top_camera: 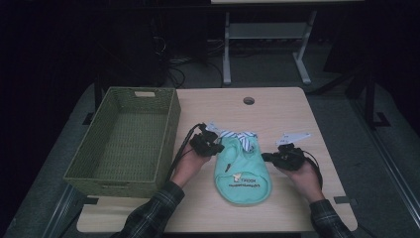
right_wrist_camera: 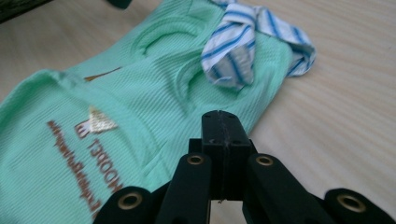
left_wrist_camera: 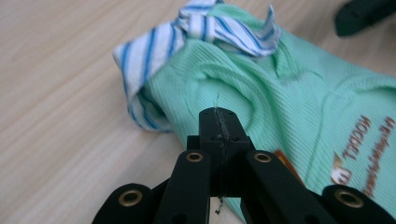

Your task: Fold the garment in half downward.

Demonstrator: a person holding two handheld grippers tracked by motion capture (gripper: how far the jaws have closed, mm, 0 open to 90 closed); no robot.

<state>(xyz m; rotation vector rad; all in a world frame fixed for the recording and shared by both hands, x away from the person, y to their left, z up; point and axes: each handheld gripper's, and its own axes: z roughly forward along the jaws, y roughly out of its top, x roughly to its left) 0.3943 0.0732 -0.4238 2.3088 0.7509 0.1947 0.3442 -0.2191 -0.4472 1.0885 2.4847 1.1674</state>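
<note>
Both hand-held grippers have their jaws pressed fully together with nothing between them. In the high view the left hand-held gripper (top_camera: pixel 213 144) sits at the garment's left shoulder, and the right hand-held gripper (top_camera: pixel 270 157) sits just off its right edge, each carried in a hand with a plaid sleeve (top_camera: pixel 153 213) coming in from the near edge of the worktop (top_camera: pixel 287 106).

Between them a mint-green garment (top_camera: pixel 242 171) lies flat on the worktop, a little nearer the near edge than the far one and roughly midway between the left and right edges. Its blue-and-white striped collar (top_camera: pixel 237 136) points toward the far edge, and its rounded hem toward the near edge; brown lettering (too small to read with certainty) runs across the lower part.

The left gripper view looks over closed jaws at the ribbed green fabric (left_wrist_camera: pixel 261 93), with the tips just over or at its edge; whether they touch it I cannot tell. The right gripper view shows closed jaws near the garment's other edge (right_wrist_camera: pixel 154 93), bare wood beside them.

A woven green basket (top_camera: pixel 171 124) stands along the left edge of the worktop, just beside the left hand.
</note>
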